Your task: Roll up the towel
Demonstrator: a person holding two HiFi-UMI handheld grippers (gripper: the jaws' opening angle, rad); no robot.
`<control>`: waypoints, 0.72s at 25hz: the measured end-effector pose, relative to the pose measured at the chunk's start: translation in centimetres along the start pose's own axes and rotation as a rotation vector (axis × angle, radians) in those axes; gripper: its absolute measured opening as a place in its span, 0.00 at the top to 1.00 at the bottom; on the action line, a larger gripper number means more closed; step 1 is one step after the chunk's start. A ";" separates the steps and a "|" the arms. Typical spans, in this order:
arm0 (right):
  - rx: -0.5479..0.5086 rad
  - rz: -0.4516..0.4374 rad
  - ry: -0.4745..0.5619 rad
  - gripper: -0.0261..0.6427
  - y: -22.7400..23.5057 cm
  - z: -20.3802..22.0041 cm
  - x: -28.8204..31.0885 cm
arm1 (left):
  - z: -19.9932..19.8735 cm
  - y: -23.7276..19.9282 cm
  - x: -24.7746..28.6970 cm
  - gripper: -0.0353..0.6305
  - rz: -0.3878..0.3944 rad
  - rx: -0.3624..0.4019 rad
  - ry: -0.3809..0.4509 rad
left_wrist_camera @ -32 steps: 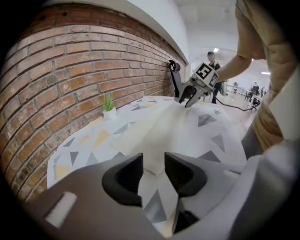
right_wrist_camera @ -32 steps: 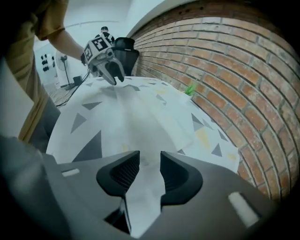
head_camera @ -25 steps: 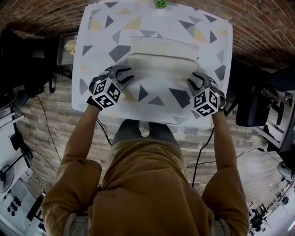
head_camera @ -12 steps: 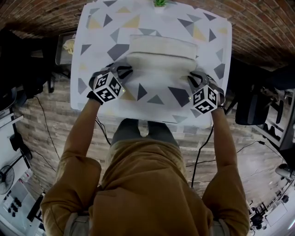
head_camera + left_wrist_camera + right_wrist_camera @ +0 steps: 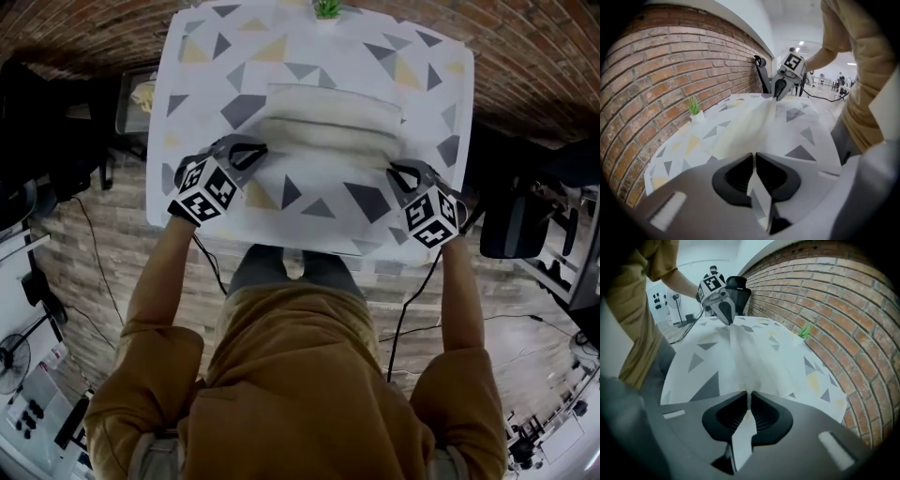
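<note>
A cream towel (image 5: 328, 117) lies across the middle of the patterned table (image 5: 187, 112), with a rolled ridge along its near side. My left gripper (image 5: 261, 148) is at the towel's near left corner and my right gripper (image 5: 393, 170) at the near right corner. In the left gripper view the jaws (image 5: 754, 155) have just closed, and the towel (image 5: 754, 126) runs from them in a raised fold to the right gripper (image 5: 780, 93). The right gripper view shows the same: jaws (image 5: 749, 393) just closed, towel (image 5: 740, 357) stretching to the left gripper (image 5: 726, 317).
A small green plant in a white pot (image 5: 327, 8) stands at the table's far edge, against a brick wall (image 5: 670, 65). A black chair (image 5: 511, 220) is off the table's right side. Cables run over the wooden floor by the person's legs.
Both grippers have closed at the towel's near corners and lifted a little. The towel's near edge has risen and its near part now shows a second ridge.
</note>
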State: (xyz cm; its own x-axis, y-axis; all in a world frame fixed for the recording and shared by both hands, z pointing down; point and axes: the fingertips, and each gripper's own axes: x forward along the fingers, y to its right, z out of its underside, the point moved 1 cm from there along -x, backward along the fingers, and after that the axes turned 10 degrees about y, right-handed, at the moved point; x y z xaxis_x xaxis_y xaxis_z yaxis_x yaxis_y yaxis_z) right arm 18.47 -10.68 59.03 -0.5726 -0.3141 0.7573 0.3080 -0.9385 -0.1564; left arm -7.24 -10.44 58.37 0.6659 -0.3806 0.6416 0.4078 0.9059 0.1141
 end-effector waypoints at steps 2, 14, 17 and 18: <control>0.050 -0.038 0.011 0.92 0.4 -0.8 -0.7 | -0.7 -0.5 -0.6 0.82 0.014 -0.041 0.016; 0.254 -0.069 0.028 0.92 8.1 -3.2 0.8 | -2.0 -7.3 1.4 0.82 0.088 -0.192 0.059; 0.306 -0.059 0.036 0.92 9.5 -2.9 1.6 | -1.7 -8.5 2.2 0.82 0.104 -0.219 0.046; 0.321 -0.056 0.038 0.92 9.8 -2.9 1.8 | -1.6 -9.0 2.5 0.82 0.105 -0.224 0.043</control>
State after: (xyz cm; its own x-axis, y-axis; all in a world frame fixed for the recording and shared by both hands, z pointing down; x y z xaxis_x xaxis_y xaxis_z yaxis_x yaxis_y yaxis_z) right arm 18.26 -20.90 57.05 -0.6215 -0.2745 0.7338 0.4958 -0.8630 0.0971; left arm -8.24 -19.84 57.71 0.7359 -0.2989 0.6075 0.4602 0.8790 -0.1250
